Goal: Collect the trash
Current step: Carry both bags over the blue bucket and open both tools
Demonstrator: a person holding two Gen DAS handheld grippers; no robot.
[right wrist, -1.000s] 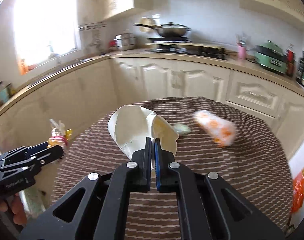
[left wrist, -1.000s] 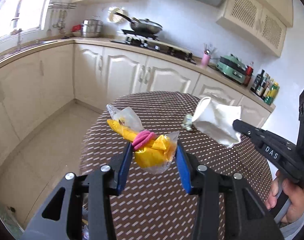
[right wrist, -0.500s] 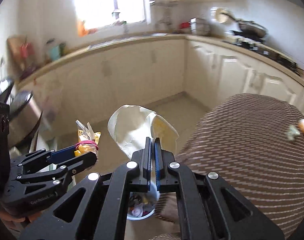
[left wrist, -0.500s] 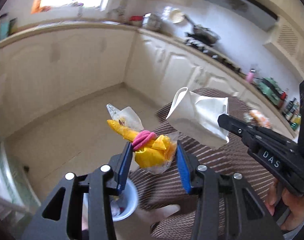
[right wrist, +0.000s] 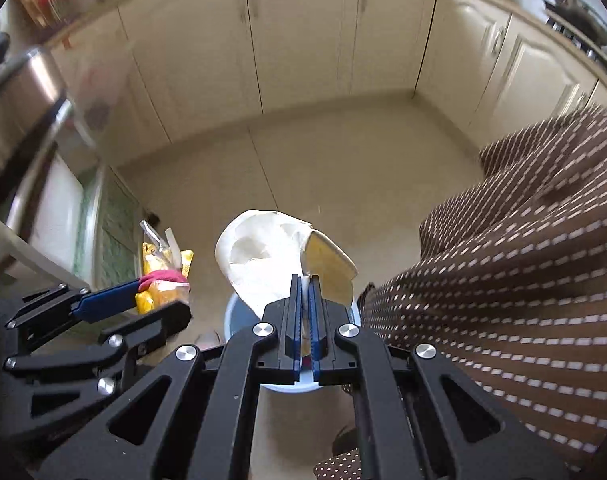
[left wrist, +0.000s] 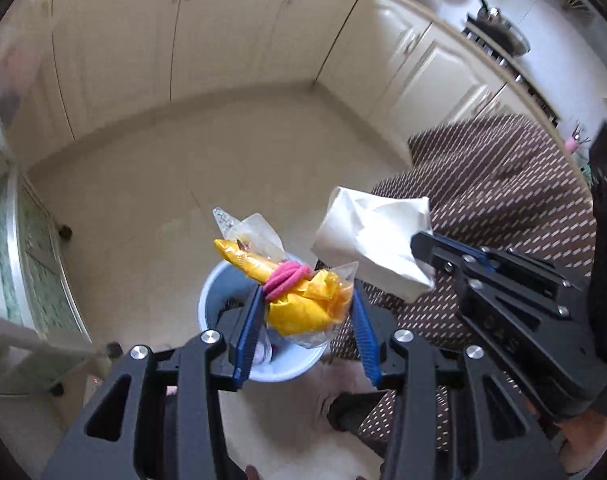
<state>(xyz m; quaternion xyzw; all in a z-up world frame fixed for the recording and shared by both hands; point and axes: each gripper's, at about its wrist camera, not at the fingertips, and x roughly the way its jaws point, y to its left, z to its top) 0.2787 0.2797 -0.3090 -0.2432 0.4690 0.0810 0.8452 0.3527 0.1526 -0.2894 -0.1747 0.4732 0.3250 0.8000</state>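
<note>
My left gripper point(left wrist: 305, 300) is shut on a yellow snack bag point(left wrist: 303, 304) in clear plastic tied with a pink band. It hangs right above a pale blue trash bin point(left wrist: 223, 292) on the floor. My right gripper point(right wrist: 305, 284) is shut on a crumpled white paper wrapper point(right wrist: 263, 260), also over the bin point(right wrist: 233, 316). The wrapper shows in the left wrist view point(left wrist: 375, 240), just right of the snack bag. The left gripper and its bag show at the left in the right wrist view point(right wrist: 163, 284).
The round table with a brown dotted cloth point(left wrist: 503, 184) stands to the right of the bin. Cream kitchen cabinets point(left wrist: 223, 32) line the far walls. A glass-fronted unit point(left wrist: 31, 240) stands to the left. The floor is beige tile point(right wrist: 323, 152).
Both grippers swung down and left, away from the table top, with their loads still held. The trash bin on the floor has come under them.
</note>
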